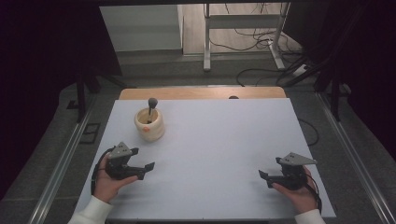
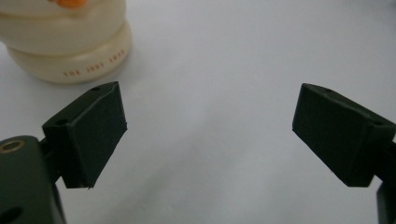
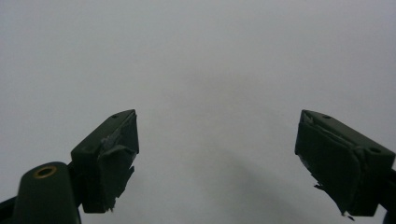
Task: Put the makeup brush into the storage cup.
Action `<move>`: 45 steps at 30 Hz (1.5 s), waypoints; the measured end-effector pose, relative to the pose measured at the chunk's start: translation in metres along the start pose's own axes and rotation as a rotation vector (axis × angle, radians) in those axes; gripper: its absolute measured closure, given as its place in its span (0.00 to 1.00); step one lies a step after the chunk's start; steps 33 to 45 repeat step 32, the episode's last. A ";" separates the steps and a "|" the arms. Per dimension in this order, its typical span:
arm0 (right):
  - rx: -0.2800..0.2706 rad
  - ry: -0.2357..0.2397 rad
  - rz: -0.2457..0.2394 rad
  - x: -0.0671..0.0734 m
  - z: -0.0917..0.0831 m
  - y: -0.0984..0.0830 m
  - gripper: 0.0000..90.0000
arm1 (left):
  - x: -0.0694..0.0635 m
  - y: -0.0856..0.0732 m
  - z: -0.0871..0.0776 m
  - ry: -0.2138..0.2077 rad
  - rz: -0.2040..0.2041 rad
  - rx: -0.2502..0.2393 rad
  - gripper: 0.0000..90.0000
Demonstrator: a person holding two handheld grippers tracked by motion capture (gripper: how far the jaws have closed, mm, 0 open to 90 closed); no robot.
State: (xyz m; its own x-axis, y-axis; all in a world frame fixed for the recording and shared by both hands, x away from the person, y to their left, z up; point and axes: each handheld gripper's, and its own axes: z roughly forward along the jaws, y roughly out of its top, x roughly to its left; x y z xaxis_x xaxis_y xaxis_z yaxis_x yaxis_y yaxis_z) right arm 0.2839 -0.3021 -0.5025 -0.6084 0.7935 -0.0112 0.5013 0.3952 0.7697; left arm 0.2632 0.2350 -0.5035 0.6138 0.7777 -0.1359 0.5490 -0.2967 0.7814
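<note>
A cream ceramic pot (image 1: 149, 125) stands on the white table (image 1: 210, 140) at the left rear, with a dark grey-tipped brush or pestle (image 1: 151, 105) standing in it. In the left gripper view the pot's base (image 2: 70, 46) shows at the upper left, with small lettering on it. My left gripper (image 1: 144, 170) rests low on the table in front of the pot, open and holding nothing (image 2: 210, 135). At the right front my right gripper (image 1: 265, 178) also lies open over bare table (image 3: 217, 158), far from the pot.
A wooden strip (image 1: 201, 93) borders the table's far edge. Beyond it are a desk frame (image 1: 243, 32) and loose cables (image 1: 261, 42) on the floor. Metal rails (image 1: 60, 172) run along both sides of the table.
</note>
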 end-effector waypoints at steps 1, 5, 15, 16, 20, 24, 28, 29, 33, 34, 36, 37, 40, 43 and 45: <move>0.000 0.000 0.000 0.000 0.000 0.000 0.16 | 0.000 0.000 0.000 0.000 0.000 0.000 0.12; -0.002 0.004 -0.003 0.000 0.000 0.000 0.16 | -0.005 -0.015 0.002 -0.012 0.001 0.029 0.12; 0.004 0.013 -0.021 0.002 0.002 0.000 0.16 | -0.013 -0.024 0.005 -0.011 0.029 0.054 0.13; 0.004 0.013 -0.021 0.002 0.002 0.000 0.16 | -0.014 -0.025 0.005 -0.012 0.027 0.053 0.13; 0.005 0.012 -0.023 0.001 0.002 0.000 0.16 | -0.013 -0.026 0.006 -0.013 0.026 0.060 0.13; 0.003 0.011 -0.022 0.001 0.002 0.000 0.16 | -0.013 -0.027 0.007 -0.013 0.026 0.063 0.13; 0.005 0.010 -0.022 0.001 0.002 0.000 0.16 | -0.012 -0.027 0.007 -0.012 0.025 0.061 0.13; 0.002 0.009 -0.021 0.001 0.002 0.000 0.16 | -0.012 -0.027 0.007 -0.012 0.024 0.061 0.13; 0.000 0.007 -0.022 0.001 0.002 0.000 0.16 | -0.012 -0.028 0.007 -0.011 0.024 0.062 0.13; 0.000 0.007 -0.022 0.001 0.002 0.000 0.16 | -0.012 -0.028 0.007 -0.011 0.024 0.062 0.13; 0.000 0.007 -0.022 0.001 0.002 0.000 0.16 | -0.012 -0.028 0.007 -0.011 0.024 0.062 0.13; 0.000 0.007 -0.022 0.001 0.002 0.000 0.16 | -0.012 -0.028 0.007 -0.011 0.024 0.062 0.13; 0.000 0.007 -0.022 0.001 0.002 0.000 0.16 | -0.012 -0.028 0.007 -0.011 0.024 0.062 0.13; 0.000 0.007 -0.022 0.001 0.002 0.000 0.16 | -0.012 -0.028 0.007 -0.011 0.024 0.062 0.13; 0.000 0.007 -0.022 0.001 0.002 0.000 0.16 | -0.012 -0.028 0.007 -0.011 0.024 0.062 0.13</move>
